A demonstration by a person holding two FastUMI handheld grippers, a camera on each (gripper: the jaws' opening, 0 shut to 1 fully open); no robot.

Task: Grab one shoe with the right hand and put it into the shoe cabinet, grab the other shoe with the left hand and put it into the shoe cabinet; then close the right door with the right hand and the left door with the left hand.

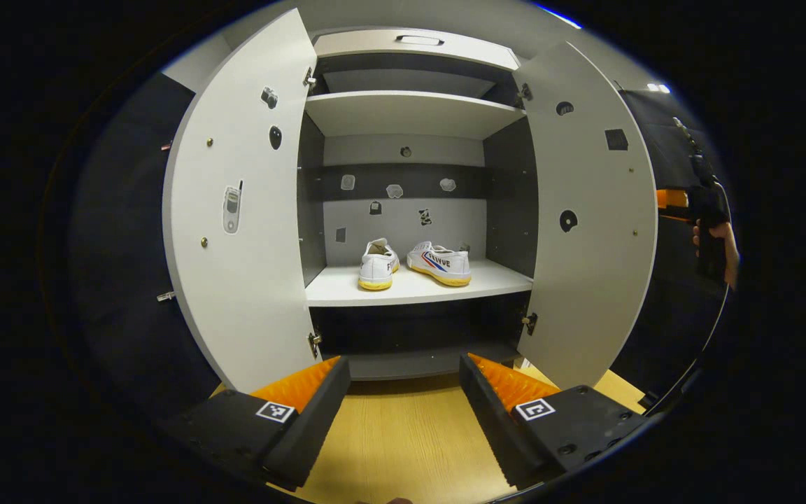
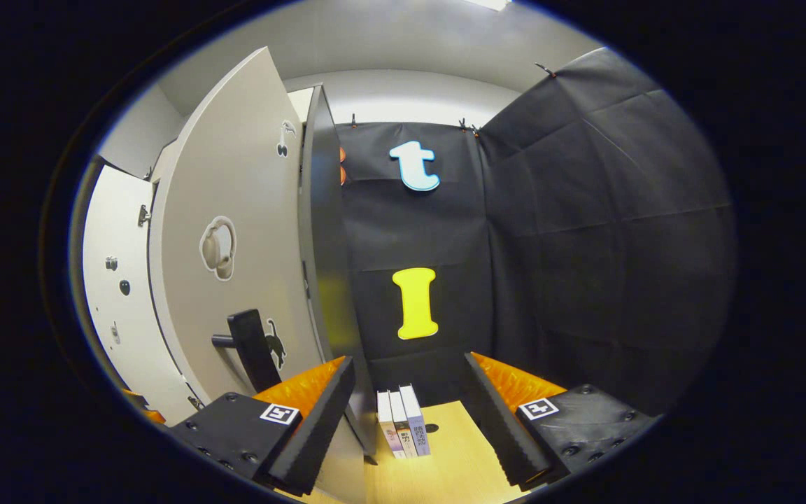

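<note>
With both shoes (image 1: 413,264) shelved, my right gripper (image 2: 408,406), wide open and empty, should push the right door (image 2: 235,231) at its left shut squarely.

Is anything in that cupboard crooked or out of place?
Mildly. The two shoes on the middle shelf are not lined up as a pair: the left shoe shows its heel, while the right shoe lies turned sideways. Both doors, left and right, stand open. Nothing looks spilled or damaged.
</note>
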